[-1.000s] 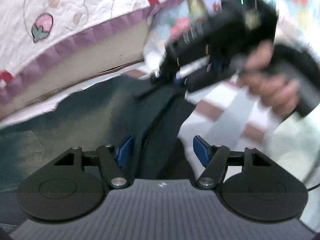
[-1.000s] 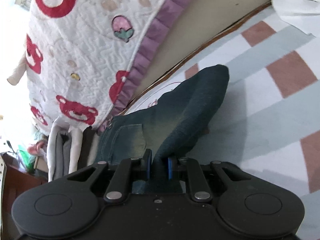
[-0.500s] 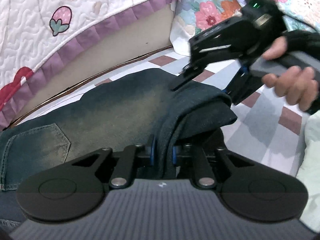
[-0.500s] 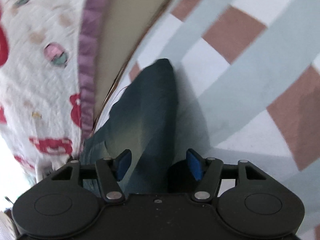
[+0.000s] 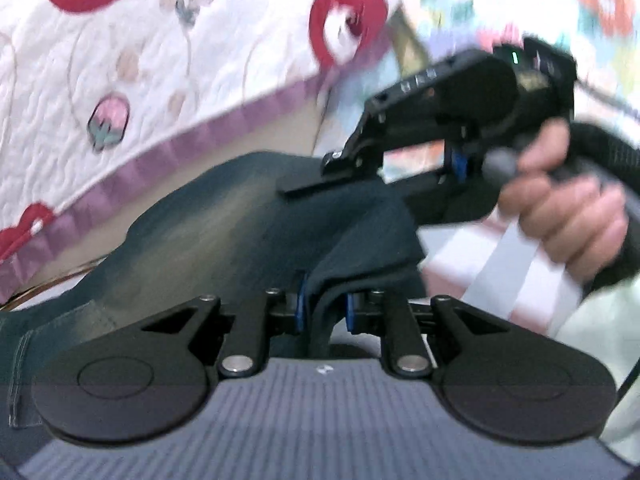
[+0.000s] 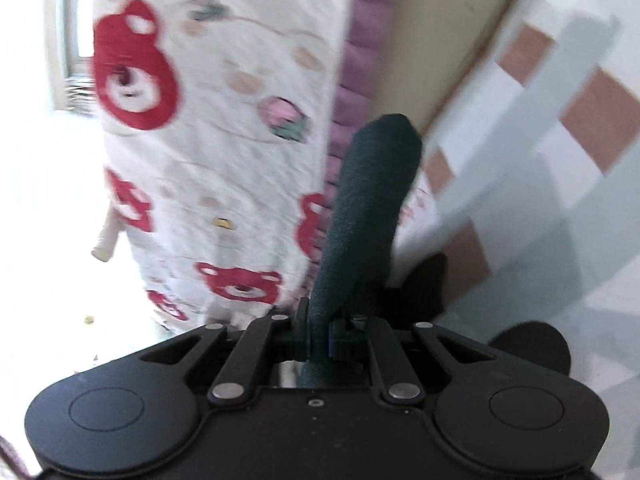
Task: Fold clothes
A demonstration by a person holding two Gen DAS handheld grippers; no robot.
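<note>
Jeans [image 5: 224, 236] are gripped by left gripper [image 5: 323, 307] and right gripper [image 6: 319, 334]; fold underway; hem must be carried over.

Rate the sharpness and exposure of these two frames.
Left wrist: motion blur smears the quilt and the right gripper; jeans near the left gripper stay readable. Right wrist: quilt blurred, left side blown out white, jeans fairly crisp.

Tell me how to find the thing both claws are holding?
Find the white quilt with red bears and a purple frill. Just below it, over the checked sheet, are the jeans, pinched in both grippers' jaws. They are the only dark blue denim, faded pale in the middle.
</note>
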